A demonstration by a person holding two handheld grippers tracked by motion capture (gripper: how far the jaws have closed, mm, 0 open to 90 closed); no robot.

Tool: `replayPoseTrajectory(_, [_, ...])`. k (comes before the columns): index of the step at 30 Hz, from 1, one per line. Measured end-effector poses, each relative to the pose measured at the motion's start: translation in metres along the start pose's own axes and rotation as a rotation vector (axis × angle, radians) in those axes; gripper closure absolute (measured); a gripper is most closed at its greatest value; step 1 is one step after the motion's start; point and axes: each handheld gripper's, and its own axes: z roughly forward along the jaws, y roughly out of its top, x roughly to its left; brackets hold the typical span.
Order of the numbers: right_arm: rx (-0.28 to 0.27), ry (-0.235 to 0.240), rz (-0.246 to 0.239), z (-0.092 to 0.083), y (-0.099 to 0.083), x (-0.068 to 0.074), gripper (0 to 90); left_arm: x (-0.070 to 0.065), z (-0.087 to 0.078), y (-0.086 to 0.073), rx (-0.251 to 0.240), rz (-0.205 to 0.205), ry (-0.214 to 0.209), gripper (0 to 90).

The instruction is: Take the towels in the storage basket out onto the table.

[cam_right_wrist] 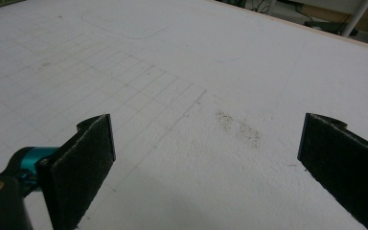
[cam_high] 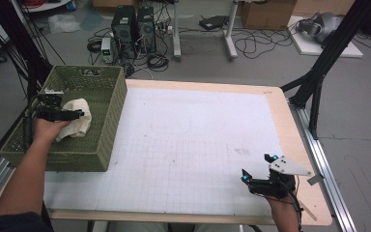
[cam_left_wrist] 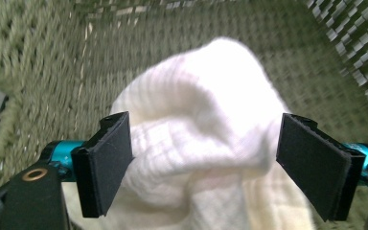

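**White cloth in the basket, both tools spread**

At the far left of the bench (cam_high: 280,104) you have the green woven basket (cam_high: 108,104), and your left tool (cam_high: 79,115) is inside it. Its two black pads stand wide apart, so it is released. The white knitted cloth (cam_high: 77,123) lies bunched on the basket floor, near the middle of the basket. In the left gripper view the cloth (cam_left_wrist: 196,139) rises between the two pads (cam_left_wrist: 106,160); the left pad looks to be touching the fabric, and the right pad stands just beside it with a small gap. The basket wall (cam_left_wrist: 43,57) is behind the cloth.

The middle of the bench is covered with a white gridded mat (cam_high: 188,145).

At the near right corner you hold the right tool (cam_high: 257,170) low over the mat. In the right gripper view its pads (cam_right_wrist: 84,165) are spread wide, with the mat (cam_right_wrist: 211,86) between them, so this tool is released too. It is well apart from the basket and the cloth.
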Motion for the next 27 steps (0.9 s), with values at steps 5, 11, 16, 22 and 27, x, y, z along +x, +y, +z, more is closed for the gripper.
replayPoseTrajectory(5, [0.001,0.001,0.003,0.000,0.000,0.000,4.8,-0.002,0.013,-0.007,0.122,-0.007,-0.024,20.6])
replayPoseTrajectory(11, [0.002,0.004,0.004,0.000,-0.002,-0.001,4.8,-0.004,0.024,-0.009,0.220,0.030,-0.012,22.7])
replayPoseTrajectory(16, [0.009,0.005,0.008,0.001,-0.003,-0.001,4.8,-0.003,0.024,-0.007,0.245,0.049,-0.003,45.7])
replayPoseTrajectory(22, [0.015,0.006,0.007,0.000,-0.003,-0.001,4.8,-0.002,0.012,-0.004,0.210,0.024,-0.006,68.9])
replayPoseTrajectory(27, [0.009,0.004,0.006,-0.002,-0.002,-0.001,4.8,0.003,-0.003,0.000,0.094,-0.036,-0.026,70.6])
